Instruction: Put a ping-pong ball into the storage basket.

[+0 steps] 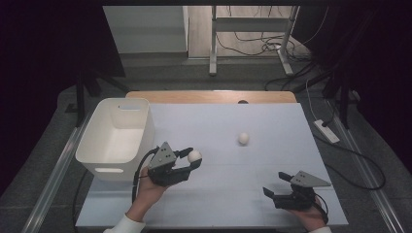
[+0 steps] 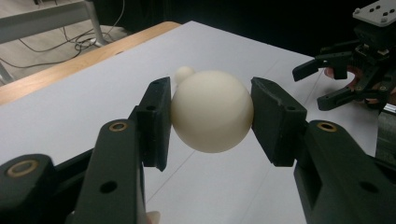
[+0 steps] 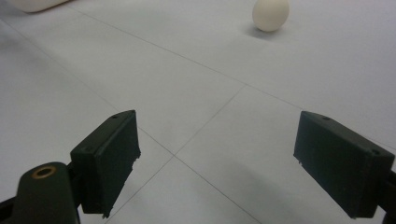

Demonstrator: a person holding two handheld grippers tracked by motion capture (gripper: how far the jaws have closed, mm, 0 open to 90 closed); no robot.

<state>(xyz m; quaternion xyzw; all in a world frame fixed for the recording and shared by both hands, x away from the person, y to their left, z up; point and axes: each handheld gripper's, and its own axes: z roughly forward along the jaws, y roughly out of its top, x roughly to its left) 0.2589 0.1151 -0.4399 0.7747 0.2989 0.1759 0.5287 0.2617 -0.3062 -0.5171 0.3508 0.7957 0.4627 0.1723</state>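
A white ball (image 2: 212, 111) sits clamped between the jaws of the left gripper (image 1: 193, 158), lifted just off the table (image 1: 218, 194), right of the white bin (image 1: 116, 133). A second ball (image 1: 243, 138) lies farther off, mid-table. Near the right front corner, the right gripper (image 1: 274, 184) has its jaws spread wide, holding nothing.

Lab: dark curtains, floor cables (image 1: 252, 46), test table (image 1: 218, 97).
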